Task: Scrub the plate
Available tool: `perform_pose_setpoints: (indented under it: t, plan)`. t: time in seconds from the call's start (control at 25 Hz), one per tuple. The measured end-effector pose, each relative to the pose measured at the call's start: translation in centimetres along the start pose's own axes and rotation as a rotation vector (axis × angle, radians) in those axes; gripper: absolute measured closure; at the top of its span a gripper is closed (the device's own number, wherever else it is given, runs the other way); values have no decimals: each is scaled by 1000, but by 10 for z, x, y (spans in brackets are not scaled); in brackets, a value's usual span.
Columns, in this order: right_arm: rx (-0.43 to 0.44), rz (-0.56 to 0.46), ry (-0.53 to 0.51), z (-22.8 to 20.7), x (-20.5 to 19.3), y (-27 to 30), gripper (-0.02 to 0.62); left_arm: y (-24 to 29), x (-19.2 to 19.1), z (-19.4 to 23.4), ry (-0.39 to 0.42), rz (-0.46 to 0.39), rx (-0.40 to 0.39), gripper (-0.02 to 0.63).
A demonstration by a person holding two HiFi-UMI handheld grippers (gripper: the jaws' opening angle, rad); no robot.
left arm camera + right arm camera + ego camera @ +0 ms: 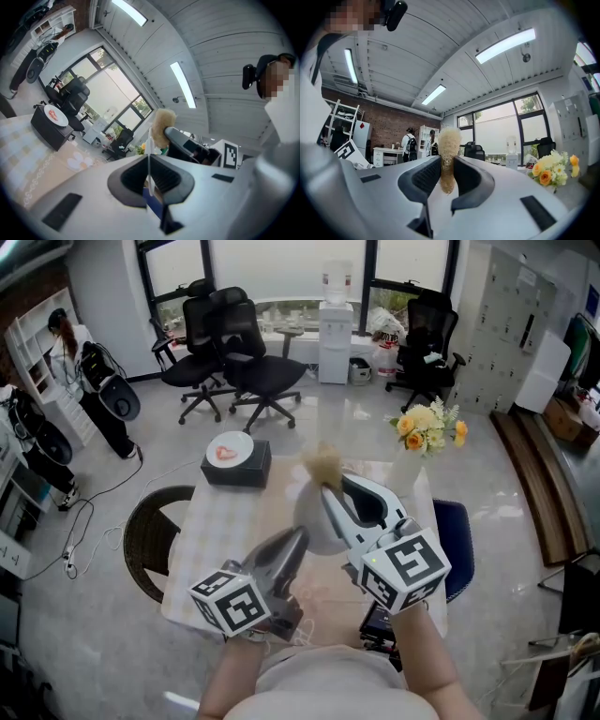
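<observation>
A white plate (314,519) is held up above the table, edge-on between the jaws of my left gripper (296,542), which is shut on its rim. In the left gripper view the plate (149,157) shows as a thin white edge in the left gripper (149,177). My right gripper (330,493) is shut on a tan fibrous scrubber (323,465) that pokes up past its tips, at the plate's upper edge. In the right gripper view the scrubber (449,140) stands between the jaws of the right gripper (447,171). From the left gripper the scrubber (163,125) shows just beyond the plate.
Below is a table with a checked cloth (211,521). A black box (236,468) at its far end carries a second plate (229,448) with red marks. A vase of flowers (427,427) stands far right. A wicker chair (148,532) and a blue chair (459,532) flank the table.
</observation>
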State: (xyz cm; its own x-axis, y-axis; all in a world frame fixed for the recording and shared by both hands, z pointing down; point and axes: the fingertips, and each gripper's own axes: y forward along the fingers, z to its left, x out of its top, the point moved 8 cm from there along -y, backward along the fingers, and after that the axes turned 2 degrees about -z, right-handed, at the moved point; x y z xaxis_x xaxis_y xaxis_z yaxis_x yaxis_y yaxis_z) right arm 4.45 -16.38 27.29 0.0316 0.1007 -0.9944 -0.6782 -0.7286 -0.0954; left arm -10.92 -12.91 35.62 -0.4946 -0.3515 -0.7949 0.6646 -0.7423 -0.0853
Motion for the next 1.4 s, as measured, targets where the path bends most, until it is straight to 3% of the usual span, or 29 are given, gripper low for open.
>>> perform_pose_setpoints:
  t: [0.4, 0.52, 0.68, 0.84, 1.4]
  plan:
    - [-166, 20, 45, -35, -7, -14, 508, 1, 2, 0, 6, 7, 5, 588]
    - [-182, -4, 87, -38, -5, -19, 508, 1, 3, 2, 7, 5, 8, 588]
    - [-94, -47, 87, -21, 2, -25, 508, 2, 4, 3, -1, 2, 14, 588]
    - [1, -13, 41, 0, 0, -24, 509, 3, 5, 3, 4, 0, 13, 588]
    - [177, 60, -28, 35, -19, -19, 509, 6, 7, -1, 20, 13, 6, 588]
